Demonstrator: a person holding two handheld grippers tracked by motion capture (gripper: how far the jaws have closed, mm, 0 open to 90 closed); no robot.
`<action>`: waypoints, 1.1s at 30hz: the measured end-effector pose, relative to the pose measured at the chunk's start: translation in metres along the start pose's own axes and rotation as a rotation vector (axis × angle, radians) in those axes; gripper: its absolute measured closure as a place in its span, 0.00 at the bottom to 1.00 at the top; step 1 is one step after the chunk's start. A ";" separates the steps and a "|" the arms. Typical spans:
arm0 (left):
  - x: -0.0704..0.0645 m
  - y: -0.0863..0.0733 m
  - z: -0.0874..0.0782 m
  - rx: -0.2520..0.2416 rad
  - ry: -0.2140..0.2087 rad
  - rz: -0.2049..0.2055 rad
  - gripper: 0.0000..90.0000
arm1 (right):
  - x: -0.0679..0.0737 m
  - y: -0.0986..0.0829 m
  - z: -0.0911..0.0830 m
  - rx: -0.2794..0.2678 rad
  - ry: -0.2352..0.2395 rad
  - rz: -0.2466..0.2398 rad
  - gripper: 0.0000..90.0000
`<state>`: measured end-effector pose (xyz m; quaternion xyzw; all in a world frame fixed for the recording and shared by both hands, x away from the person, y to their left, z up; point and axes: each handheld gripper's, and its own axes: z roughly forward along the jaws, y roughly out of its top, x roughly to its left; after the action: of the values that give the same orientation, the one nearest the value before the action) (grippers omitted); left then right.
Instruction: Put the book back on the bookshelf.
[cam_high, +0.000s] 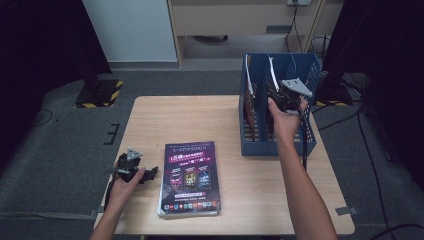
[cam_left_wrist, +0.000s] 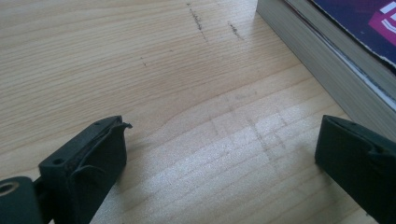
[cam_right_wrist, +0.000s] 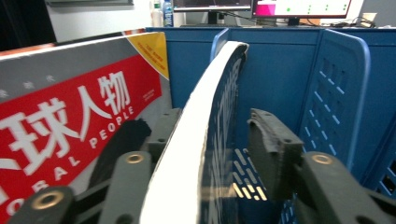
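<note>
Reaching forward over the far right part of the desk (cam_high: 150, 120), the person's right arm is stretched nearly straight, its hand (cam_high: 284, 120) raised at the front of a blue file rack (cam_high: 310, 75) that stands at the desk's right edge. The right gripper (cam_high: 280, 97) it holds points into the rack, with its grey plate on top and its cable hanging down beside the wrist. In the right gripper view the jaws straddle the upper edge of a dark-blue magazine (cam_right_wrist: 205, 140) that stands upright in the rack and bows toward the left; the left jaw lies against its white spine side, while the right jaw stands a little apart from the cover, so the jaws are partly open around it rather than pressed tight. Just to the left, in the next compartment, stands a red-and-white magazine (cam_right_wrist: 60, 126) with large white characters. The left arm is bent and drawn in near the desk's front left corner, its hand (cam_high: 122, 187) resting low with the left gripper (cam_high: 145, 175) close to the wood. Its jaws are spread wide with nothing between them, pointing at the side of a purple-covered book (cam_high: 190, 177) that lies flat near the desk's front edge; the right jaw sits just beside the book's page edge (cam_left_wrist: 322, 60).
</note>
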<state>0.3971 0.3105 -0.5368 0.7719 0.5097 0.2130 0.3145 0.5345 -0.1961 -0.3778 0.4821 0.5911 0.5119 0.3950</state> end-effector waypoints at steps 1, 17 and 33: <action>0.000 0.000 0.000 0.000 0.000 0.000 0.02 | 0.000 0.000 -0.001 0.002 0.006 0.003 0.57; 0.000 0.000 0.000 0.000 -0.002 0.002 0.01 | 0.008 0.008 -0.016 0.045 0.053 0.001 0.35; 0.000 0.001 0.001 0.001 -0.002 0.003 0.01 | 0.008 0.007 -0.035 0.070 0.089 0.013 0.23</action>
<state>0.3977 0.3097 -0.5369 0.7732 0.5082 0.2123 0.3144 0.5005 -0.1961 -0.3645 0.4764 0.6226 0.5143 0.3478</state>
